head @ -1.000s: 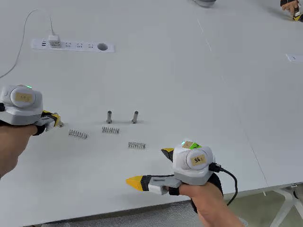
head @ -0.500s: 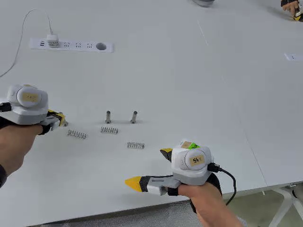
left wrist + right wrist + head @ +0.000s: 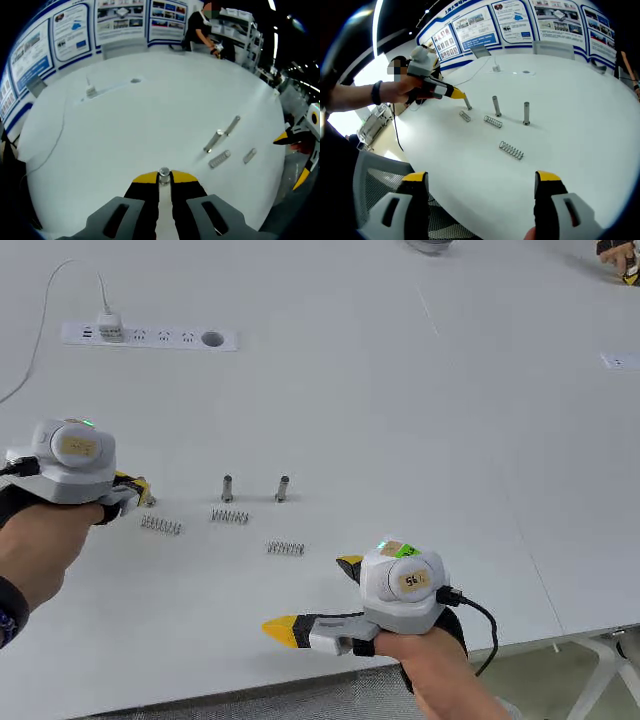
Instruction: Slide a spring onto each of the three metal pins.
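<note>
My left gripper is shut on a short metal pin, holding it upright at the table's left, just above the leftmost spring. In the right gripper view this pin stands beside that spring. Two more pins stand upright mid-table. A second spring lies in front of them, a third nearer me. My right gripper hovers open near the front edge, nothing between its fingers.
A white power strip with a plugged charger and cable lies at the back left. The table's front edge runs just below my right gripper. A person works at the far end of the table.
My left gripper has carried the pin a little to the right, closer to the leftmost spring. The right gripper has barely moved.
</note>
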`<state>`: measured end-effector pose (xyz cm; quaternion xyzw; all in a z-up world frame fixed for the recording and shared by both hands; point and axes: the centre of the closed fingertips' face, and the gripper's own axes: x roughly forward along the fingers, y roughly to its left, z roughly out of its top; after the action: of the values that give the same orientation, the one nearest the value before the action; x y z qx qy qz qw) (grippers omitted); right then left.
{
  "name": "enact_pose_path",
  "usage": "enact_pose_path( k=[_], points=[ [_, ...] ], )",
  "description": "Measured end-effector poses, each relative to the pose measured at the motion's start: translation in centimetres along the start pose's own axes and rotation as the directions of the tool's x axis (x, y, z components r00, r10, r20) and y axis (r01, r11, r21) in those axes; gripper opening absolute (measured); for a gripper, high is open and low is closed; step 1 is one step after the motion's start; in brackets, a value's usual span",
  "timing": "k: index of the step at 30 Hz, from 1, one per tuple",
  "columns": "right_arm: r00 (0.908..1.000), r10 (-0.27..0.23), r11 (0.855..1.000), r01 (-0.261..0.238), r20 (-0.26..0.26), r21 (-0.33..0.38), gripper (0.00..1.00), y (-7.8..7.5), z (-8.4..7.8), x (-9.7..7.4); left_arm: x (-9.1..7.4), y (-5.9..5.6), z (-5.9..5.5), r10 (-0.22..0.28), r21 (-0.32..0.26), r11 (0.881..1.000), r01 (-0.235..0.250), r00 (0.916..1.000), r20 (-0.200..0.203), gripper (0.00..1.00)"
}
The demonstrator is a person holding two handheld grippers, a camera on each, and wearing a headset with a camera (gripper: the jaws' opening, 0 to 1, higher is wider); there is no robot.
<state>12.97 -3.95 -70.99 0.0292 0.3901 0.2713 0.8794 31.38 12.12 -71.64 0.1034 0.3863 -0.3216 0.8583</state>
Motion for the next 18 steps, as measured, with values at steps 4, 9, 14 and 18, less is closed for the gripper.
enact_pose_path(
  k=[4,9,14,18],
  points=[
    [1.0,-0.001,1.0,0.001,0.0,0.001,0.89,-0.1,0.0,0.0,0.2,-0.4,0.2,-0.01,0.002,1.0,0.01,0.9999,0.002,0.07],
    [1.0,-0.005,1.0,0.005,0.001,0.005,0.89,-0.2,-0.2,-0.1,0.2,-0.8,0.9,-0.015,0.013,1.0,0.014,0.9998,0.012,0.07],
    [1.0,-0.004,1.0,0.004,-0.002,0.005,0.89,-0.2,-0.3,-0.1,0.6,-1.0,0.8,-0.02,0.02,1.0,0.02,0.9998,0.007,0.07],
    [1.0,-0.003,1.0,0.003,-0.002,0.008,0.89,-0.2,-0.3,-0.1,0.8,-1.2,0.6,-0.023,0.029,0.999,0.023,0.9997,-0.002,0.07]
  ],
)
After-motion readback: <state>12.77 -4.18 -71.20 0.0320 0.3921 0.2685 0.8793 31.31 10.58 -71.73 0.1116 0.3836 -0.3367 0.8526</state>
